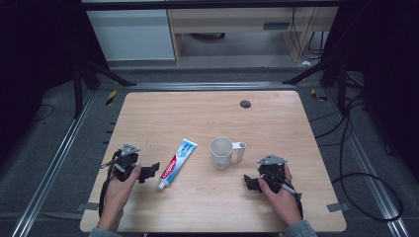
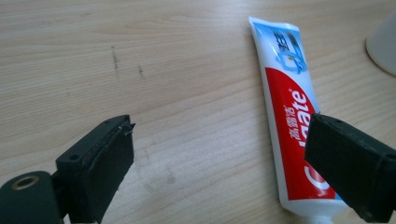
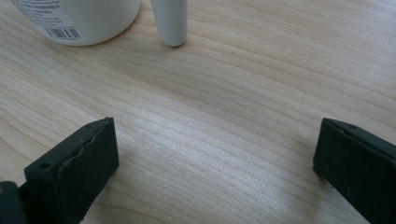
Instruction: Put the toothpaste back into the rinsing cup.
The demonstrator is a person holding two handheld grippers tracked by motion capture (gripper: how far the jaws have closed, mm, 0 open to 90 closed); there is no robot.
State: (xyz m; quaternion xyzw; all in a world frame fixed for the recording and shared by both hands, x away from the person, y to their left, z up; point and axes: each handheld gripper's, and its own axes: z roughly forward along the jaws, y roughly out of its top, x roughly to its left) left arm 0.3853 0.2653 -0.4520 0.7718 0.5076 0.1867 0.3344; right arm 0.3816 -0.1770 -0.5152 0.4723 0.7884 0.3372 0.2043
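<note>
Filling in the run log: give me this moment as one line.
left gripper: open, beside toothpaste tube | right gripper: open, near white mug | both objects on table, untouched

I count 1 toothpaste tube [image 1: 177,163] lying on my table [image 1: 207,113], and 1 white mug [image 1: 222,153] with 1 handle [image 1: 238,151]. I have 2 grippers in play: 1 left gripper [image 1: 149,172] and 1 right gripper [image 1: 250,182], each held by 1 hand. The tabletop has 1 dark round grommet [image 1: 245,103].
</note>
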